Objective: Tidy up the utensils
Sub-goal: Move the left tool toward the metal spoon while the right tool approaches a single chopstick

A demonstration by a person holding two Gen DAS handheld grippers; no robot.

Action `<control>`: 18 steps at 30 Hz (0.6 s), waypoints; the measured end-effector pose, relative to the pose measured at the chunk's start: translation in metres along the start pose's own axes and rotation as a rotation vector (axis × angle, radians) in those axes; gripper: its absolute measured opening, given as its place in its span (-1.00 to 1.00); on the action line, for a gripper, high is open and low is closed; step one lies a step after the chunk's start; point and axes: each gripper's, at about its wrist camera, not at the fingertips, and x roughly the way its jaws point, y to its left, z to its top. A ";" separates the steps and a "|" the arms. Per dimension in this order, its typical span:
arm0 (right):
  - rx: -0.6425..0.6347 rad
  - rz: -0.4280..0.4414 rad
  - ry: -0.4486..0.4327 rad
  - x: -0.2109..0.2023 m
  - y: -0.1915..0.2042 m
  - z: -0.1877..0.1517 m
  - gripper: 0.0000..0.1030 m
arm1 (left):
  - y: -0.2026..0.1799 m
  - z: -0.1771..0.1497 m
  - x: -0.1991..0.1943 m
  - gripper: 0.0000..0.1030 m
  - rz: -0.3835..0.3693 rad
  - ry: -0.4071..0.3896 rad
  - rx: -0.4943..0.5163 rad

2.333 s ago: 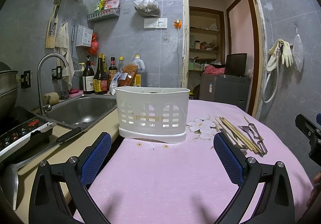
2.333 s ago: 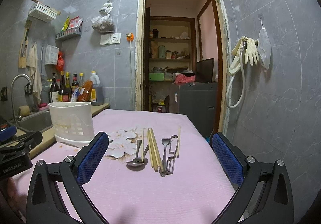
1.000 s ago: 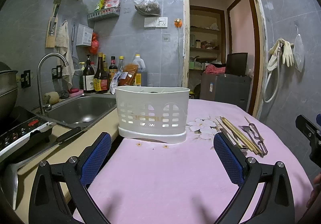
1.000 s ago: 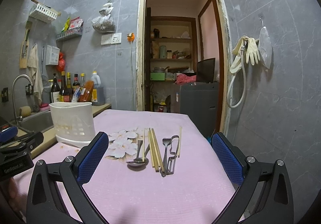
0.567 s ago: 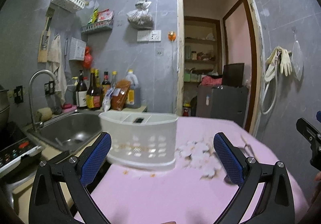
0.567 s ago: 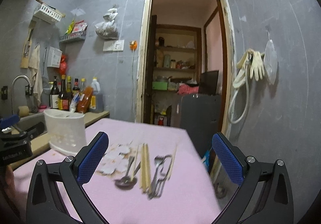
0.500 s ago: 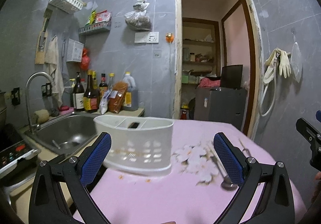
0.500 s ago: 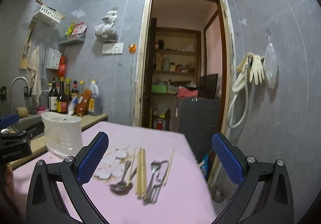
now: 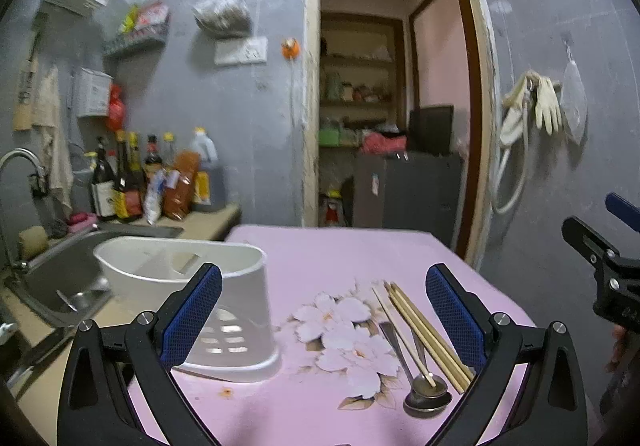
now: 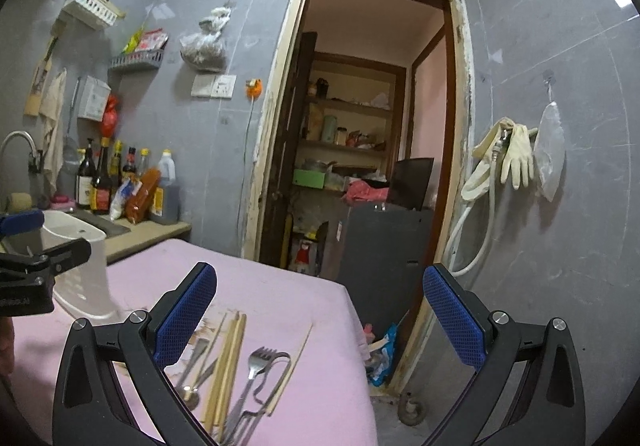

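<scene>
A white slotted utensil holder (image 9: 200, 286) stands at the left of the pink tablecloth (image 9: 332, 254); it also shows in the right wrist view (image 10: 80, 270). Wooden chopsticks (image 9: 420, 326) and a metal spoon (image 9: 424, 396) lie on the cloth at the right. In the right wrist view the chopsticks (image 10: 228, 362), a fork (image 10: 256, 366), a spoon (image 10: 192, 394) and a single chopstick (image 10: 292, 370) lie below the gripper. My left gripper (image 9: 320, 310) is open and empty above the cloth. My right gripper (image 10: 320, 314) is open and empty above the utensils.
A sink (image 9: 68, 278) with a tap (image 9: 16, 166) lies left of the table, with bottles (image 9: 132, 182) behind it. An open doorway (image 10: 360, 150) and a dark cabinet (image 10: 380, 242) lie beyond the table's far edge. The table's right edge drops to the floor (image 10: 384, 362).
Both grippers have risen and moved right and forward over the table. The utensils now lie close below the right gripper. Both grippers stay open.
</scene>
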 end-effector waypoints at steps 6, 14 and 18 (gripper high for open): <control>0.020 0.055 0.110 0.039 -0.011 -0.011 1.00 | -0.007 -0.009 0.039 0.94 -0.068 0.128 0.001; 0.056 0.128 0.304 0.091 -0.020 -0.028 0.86 | -0.011 -0.018 0.083 0.74 -0.215 0.322 -0.019; 0.086 0.151 0.408 0.114 -0.025 -0.037 0.49 | -0.012 -0.023 0.106 0.37 -0.295 0.436 -0.046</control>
